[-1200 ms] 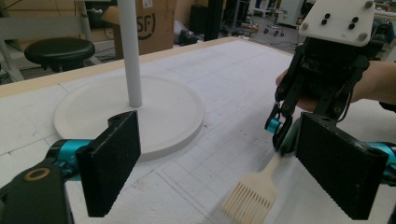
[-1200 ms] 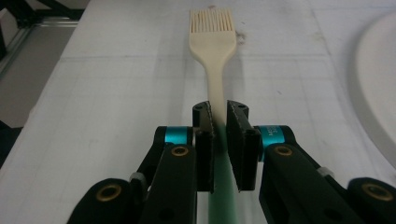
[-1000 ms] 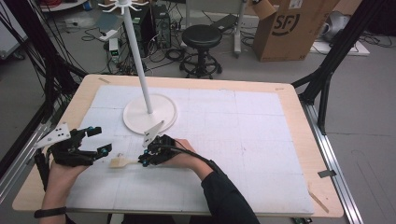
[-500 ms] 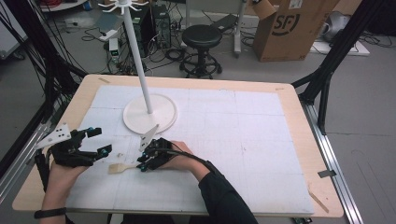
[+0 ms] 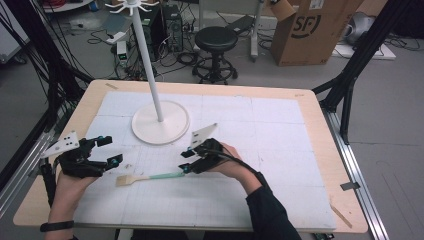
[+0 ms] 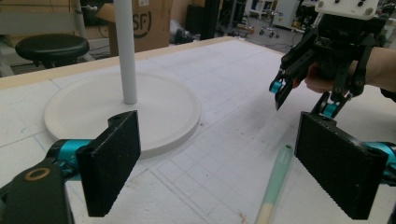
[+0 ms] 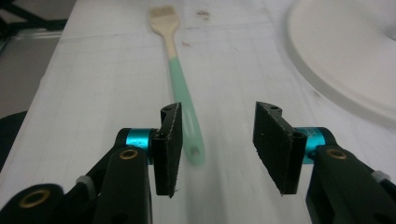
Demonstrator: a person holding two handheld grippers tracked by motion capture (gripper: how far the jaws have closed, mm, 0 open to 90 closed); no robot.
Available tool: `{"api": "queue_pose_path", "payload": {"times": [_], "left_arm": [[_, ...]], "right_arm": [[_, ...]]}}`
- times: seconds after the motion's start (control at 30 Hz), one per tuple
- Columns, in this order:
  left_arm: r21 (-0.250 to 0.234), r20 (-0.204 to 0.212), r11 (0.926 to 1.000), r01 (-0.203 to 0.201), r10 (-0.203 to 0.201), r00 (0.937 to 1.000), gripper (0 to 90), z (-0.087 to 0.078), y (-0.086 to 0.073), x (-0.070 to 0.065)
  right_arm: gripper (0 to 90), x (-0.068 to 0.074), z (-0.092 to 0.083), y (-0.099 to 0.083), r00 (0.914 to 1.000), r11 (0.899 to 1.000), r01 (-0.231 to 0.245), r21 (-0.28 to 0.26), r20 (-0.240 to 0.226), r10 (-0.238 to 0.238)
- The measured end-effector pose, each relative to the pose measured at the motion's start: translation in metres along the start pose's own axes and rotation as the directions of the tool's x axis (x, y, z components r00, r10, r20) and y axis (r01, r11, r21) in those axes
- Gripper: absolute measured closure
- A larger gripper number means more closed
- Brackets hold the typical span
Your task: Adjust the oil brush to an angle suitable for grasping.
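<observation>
right gripper (image 5: 186, 161) low over brush (image 5: 150, 178) handle, jaws parted

A lab: rig frame (image 5: 350, 85), floor cables (image 5: 170, 50), cardboard box (image 5: 312, 30).

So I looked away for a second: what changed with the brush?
The right gripper has just been opening and let go of the brush, which lies flat on the table, then drew back rightward. The left gripper and the stand stayed put.

Both grippers, left gripper (image 5: 112, 150) and right gripper (image 5: 186, 161), are black with teal joints, brass screws and grey three-cornered plates; a dark sleeve (image 5: 267, 210) covers the right arm.
</observation>
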State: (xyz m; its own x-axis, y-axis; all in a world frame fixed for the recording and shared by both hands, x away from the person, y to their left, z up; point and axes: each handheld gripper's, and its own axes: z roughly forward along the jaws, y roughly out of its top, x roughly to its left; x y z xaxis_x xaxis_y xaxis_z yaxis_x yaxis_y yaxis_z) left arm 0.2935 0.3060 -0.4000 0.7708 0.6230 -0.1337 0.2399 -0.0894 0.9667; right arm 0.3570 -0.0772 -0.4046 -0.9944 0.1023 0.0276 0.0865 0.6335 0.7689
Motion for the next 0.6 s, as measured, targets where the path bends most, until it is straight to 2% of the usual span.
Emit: {"api": "queue_pose_path", "payload": {"times": [0.13,0.23,0.33,0.4,0.47,0.6], "left_arm": [[0.008,-0.001,1.0000,0.004,-0.004,1.0000,15.2,0.003,-0.001,0.001],[0.013,-0.001,0.9999,0.002,-0.002,1.0000,15.2,0.004,-0.001,0.001],[0.018,0.000,0.9998,0.002,-0.002,1.0000,15.2,0.005,-0.002,0.002],[0.018,-0.003,0.9998,0.004,-0.004,1.0000,15.2,0.006,-0.002,0.001],[0.020,0.000,0.9998,0.005,-0.005,1.0000,15.2,0.006,-0.002,0.002],[0.033,-0.006,0.9994,-0.001,0.001,1.0000,15.3,0.007,-0.003,0.002]], "right_arm": [[48.7,0.000,-0.040,-0.028,0.9963,0.998,-0.051,-0.044,0.067,0.054],[45.7,0.001,-0.066,-0.049,0.9857,0.993,-0.095,-0.075,0.132,0.104],[42.6,0.003,-0.090,-0.070,0.9700,0.982,-0.145,-0.125,0.178,0.166],[40.9,0.004,-0.105,-0.084,0.9564,0.972,-0.167,-0.163,0.213,0.200],[39.4,0.006,-0.119,-0.098,0.9386,0.958,-0.205,-0.201,0.236,0.251],[33.7,0.010,-0.143,-0.123,0.9073,0.934,-0.242,-0.264,0.279,0.314]]}}
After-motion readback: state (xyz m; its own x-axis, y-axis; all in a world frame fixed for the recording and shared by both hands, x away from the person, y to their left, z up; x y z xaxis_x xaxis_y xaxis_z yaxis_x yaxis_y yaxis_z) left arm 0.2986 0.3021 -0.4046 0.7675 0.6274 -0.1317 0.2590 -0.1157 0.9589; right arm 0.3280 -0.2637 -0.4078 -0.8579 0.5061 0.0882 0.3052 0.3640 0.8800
